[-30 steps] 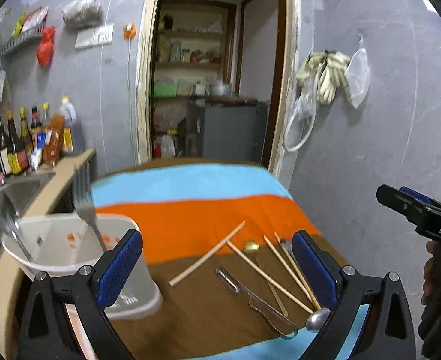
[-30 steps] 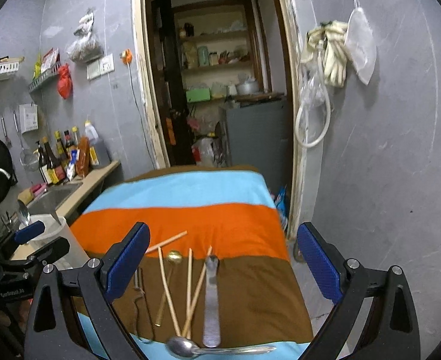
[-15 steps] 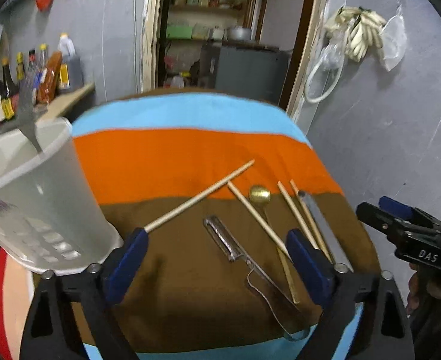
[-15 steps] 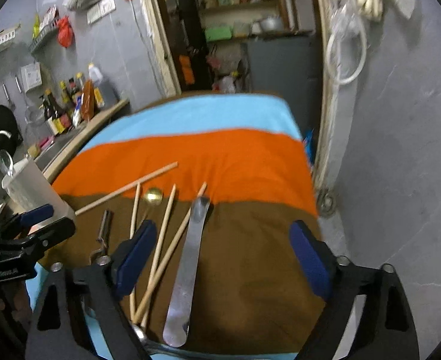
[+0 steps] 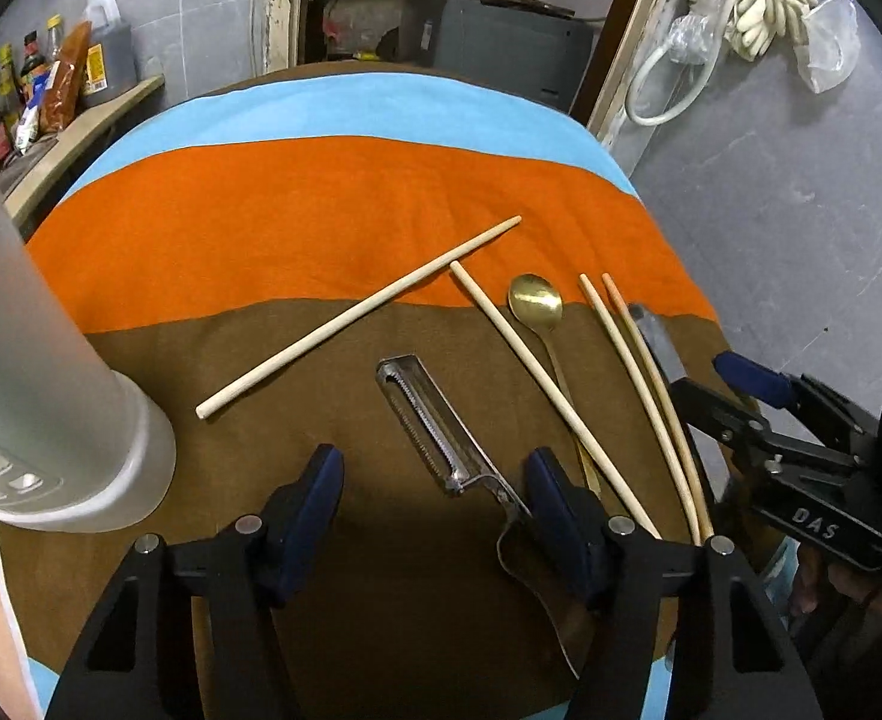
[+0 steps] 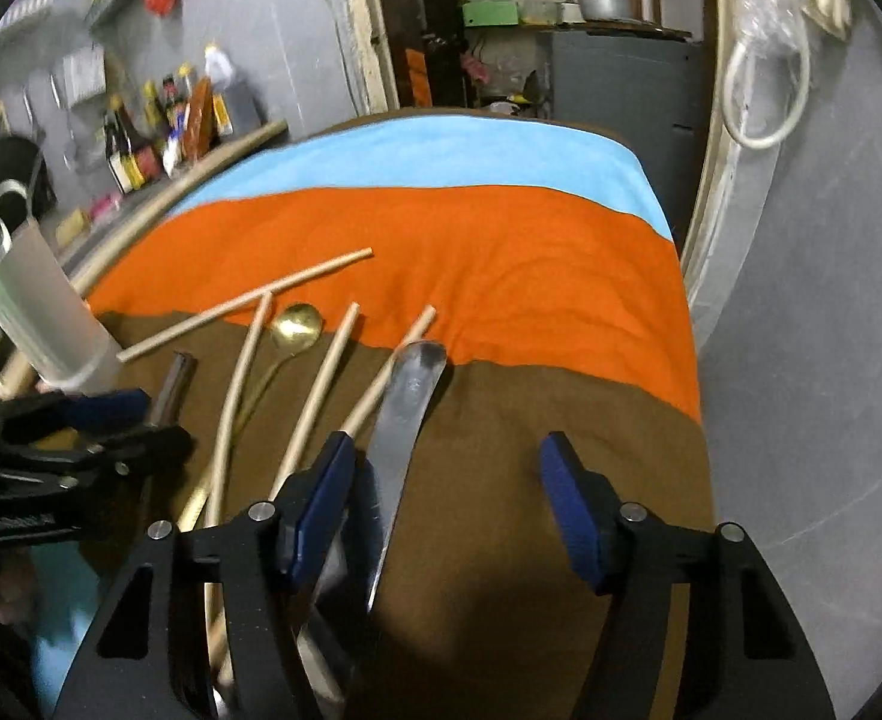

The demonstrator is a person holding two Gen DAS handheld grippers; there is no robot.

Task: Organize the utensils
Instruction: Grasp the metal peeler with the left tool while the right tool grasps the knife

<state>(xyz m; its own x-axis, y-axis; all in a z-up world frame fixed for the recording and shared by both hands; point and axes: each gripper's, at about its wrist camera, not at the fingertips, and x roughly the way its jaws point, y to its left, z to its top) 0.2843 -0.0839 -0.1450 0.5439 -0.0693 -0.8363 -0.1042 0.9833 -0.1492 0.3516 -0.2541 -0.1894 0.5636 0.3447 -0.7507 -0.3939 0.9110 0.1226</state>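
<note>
Several utensils lie on the striped cloth (image 5: pixel 333 192): wooden chopsticks (image 5: pixel 357 315), a gold spoon (image 5: pixel 536 299), a metal peeler (image 5: pixel 435 429) and a flat steel knife (image 6: pixel 402 420). My left gripper (image 5: pixel 435 510) is open and low over the peeler, whose handle passes by its right finger. My right gripper (image 6: pixel 450 504) is open just above the cloth, its left finger beside the knife and a chopstick (image 6: pixel 315 396). A translucent plastic cup (image 5: pixel 33 372) stands at the left; it also shows in the right wrist view (image 6: pixel 45 318).
A counter with sauce bottles (image 6: pixel 153 132) and a sink lies to the left. An open doorway with shelves and a grey cabinet (image 5: pixel 501 42) is behind the table. A grey wall (image 5: pixel 801 180) runs close along the right edge.
Both grippers have dropped and moved forward over the utensils. The cup has slid toward the left edge of the left view. The steel spoon near the front edge is out of sight.
</note>
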